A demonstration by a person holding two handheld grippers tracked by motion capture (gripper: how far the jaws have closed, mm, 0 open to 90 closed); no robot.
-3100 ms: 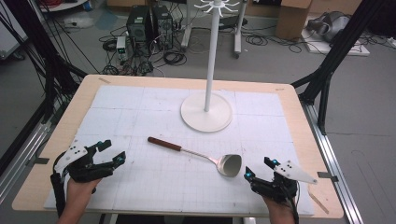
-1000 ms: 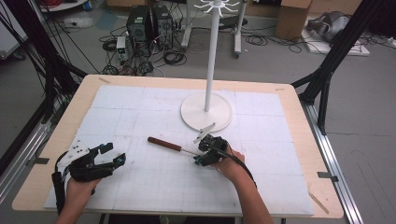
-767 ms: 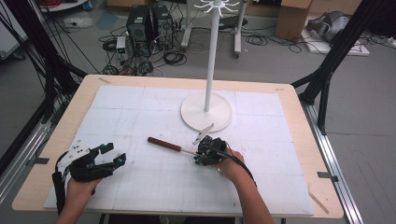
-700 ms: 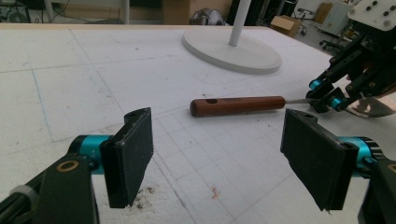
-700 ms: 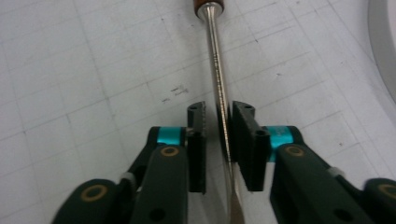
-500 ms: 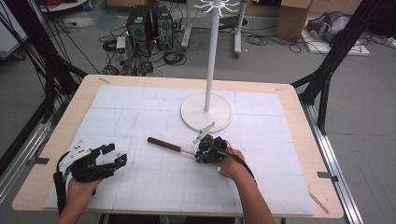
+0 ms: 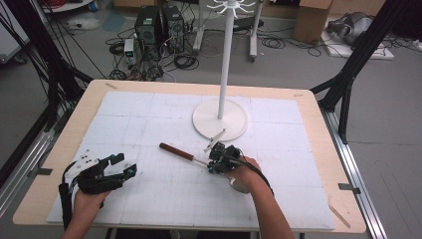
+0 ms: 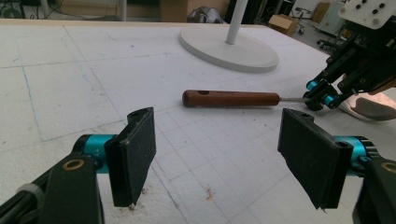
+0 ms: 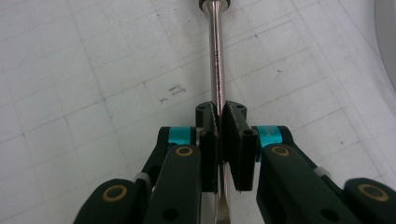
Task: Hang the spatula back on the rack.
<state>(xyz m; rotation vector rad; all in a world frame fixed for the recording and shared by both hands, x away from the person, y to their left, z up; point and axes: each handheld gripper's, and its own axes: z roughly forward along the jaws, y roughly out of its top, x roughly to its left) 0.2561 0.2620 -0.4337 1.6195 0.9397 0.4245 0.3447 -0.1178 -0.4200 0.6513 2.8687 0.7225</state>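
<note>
The ladle [image 7: 191,157] lies on the white surface [image 7: 149,114] before the stand base [image 7: 220,119]. Its steel shaft [image 9: 217,60] is pinched by the right gripper [image 7: 217,160], whose jaws have just closed. The bowl is mostly hidden under the hand. The left gripper [image 7: 119,167] is held with jaws spread, empty.

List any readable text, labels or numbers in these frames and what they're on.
None readable.
Faint dark marks on the white mat: too small and smeared to read.
Ladle, its metal shaft clamped in the right gripper: no markings.
Cardboard boxes behind the table: no legible print.
</note>
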